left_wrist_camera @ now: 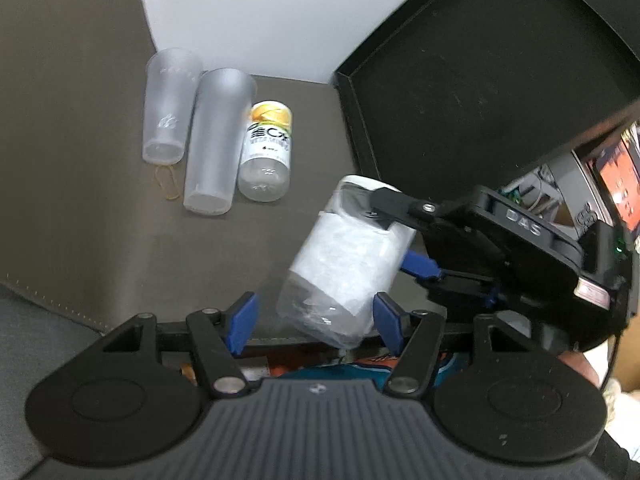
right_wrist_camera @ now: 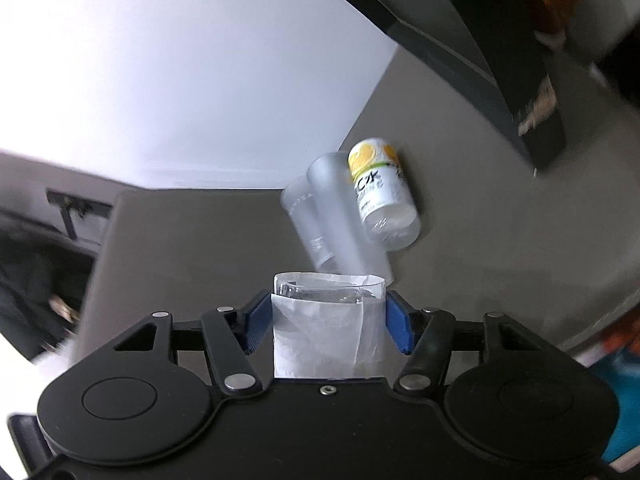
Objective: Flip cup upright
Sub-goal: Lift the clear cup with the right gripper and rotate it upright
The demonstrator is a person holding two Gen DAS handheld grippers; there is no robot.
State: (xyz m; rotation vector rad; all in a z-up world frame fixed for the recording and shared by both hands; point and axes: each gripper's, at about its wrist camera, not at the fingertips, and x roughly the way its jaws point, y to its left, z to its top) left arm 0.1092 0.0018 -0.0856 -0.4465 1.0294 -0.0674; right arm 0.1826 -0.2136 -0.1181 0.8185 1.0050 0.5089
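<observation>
**Desk:** Who held the cup?

**Photographer:** The right gripper [right_wrist_camera: 326, 322] was clamped across the paper-wrapped clear cup [left_wrist_camera: 352, 256], held tilted in the air above the grey table [left_wrist_camera: 100, 208]. The left gripper [left_wrist_camera: 314, 320] stood wide open around its lower end, gripping nothing.

**Desk:** Best handling?

**Photographer:** Probably a slow turn and a firm squeeze, clear of the frosted tumblers [left_wrist_camera: 214, 140] and labelled bottle [left_wrist_camera: 267, 148] farther back.

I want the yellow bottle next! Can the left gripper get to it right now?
Probably yes. The left gripper is open, and the grey table toward the yellow bottle looks bare. Only the wrapped cup, held by the right gripper, hangs close beside its path.
</observation>
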